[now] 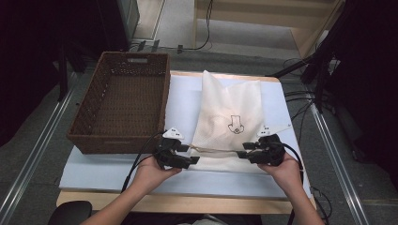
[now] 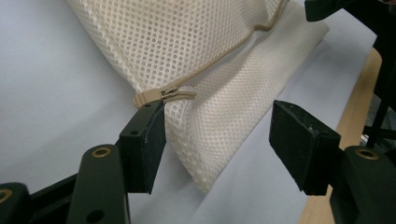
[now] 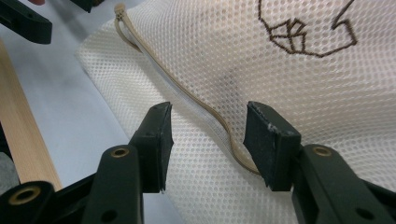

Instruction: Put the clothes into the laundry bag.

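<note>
My left gripper (image 1: pixel 193 160) and right gripper (image 1: pixel 240 154) both stand wide apart, gripping nothing, over the mesh laundry bag's (image 1: pixel 230 117) beige zipper (image 3: pixel 187 95).

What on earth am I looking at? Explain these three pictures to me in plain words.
A person sits at a table holding a hand-held black two-jaw gripper in each hand: the left gripper and the right gripper. The wide picture comes from a camera fixed above, looking down. The other two come from small cameras riding on each gripper, looking along its jaws.

On the white sheet covering the table lie a cream mesh zip bag with a dark embroidered outline and, to its left, an empty brown woven wicker basket.

Nothing is held. Both grippers are open, their jaws around the bag's near edge, by its tan zip, whose puller lies beside the left gripper.
</note>
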